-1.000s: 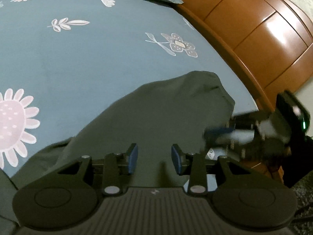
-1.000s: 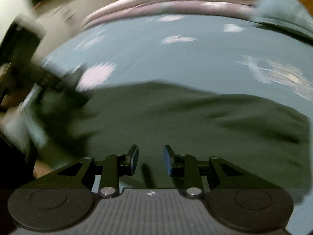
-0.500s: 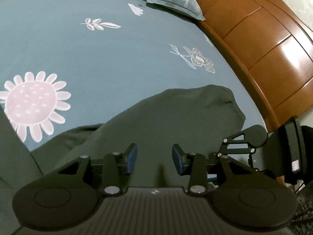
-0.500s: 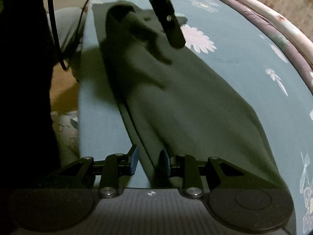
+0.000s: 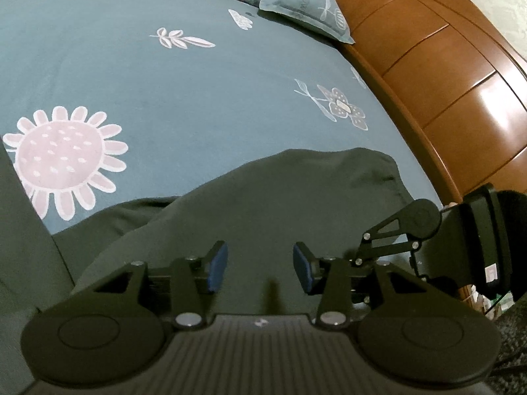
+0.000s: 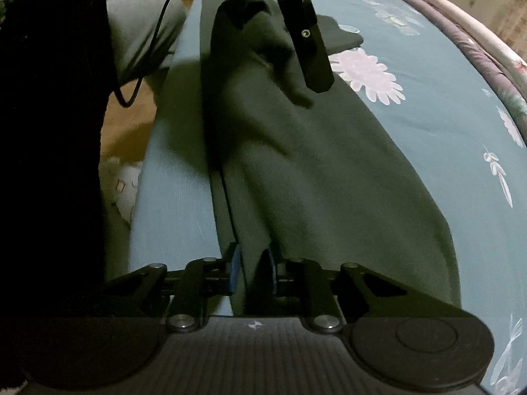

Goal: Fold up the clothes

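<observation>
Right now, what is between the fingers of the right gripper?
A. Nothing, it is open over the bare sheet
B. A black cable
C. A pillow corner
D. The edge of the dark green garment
D: in the right wrist view the right gripper has its blue pads closed onto an edge of the garment, which lies stretched along the sheet.

Left wrist view: close above the dark green garment [image 5: 280,197], facing across the bed [image 5: 164,82] toward the wooden headboard [image 5: 444,65]. Right wrist view: low at the garment's edge, facing along it. Both views share garment and bed.
</observation>
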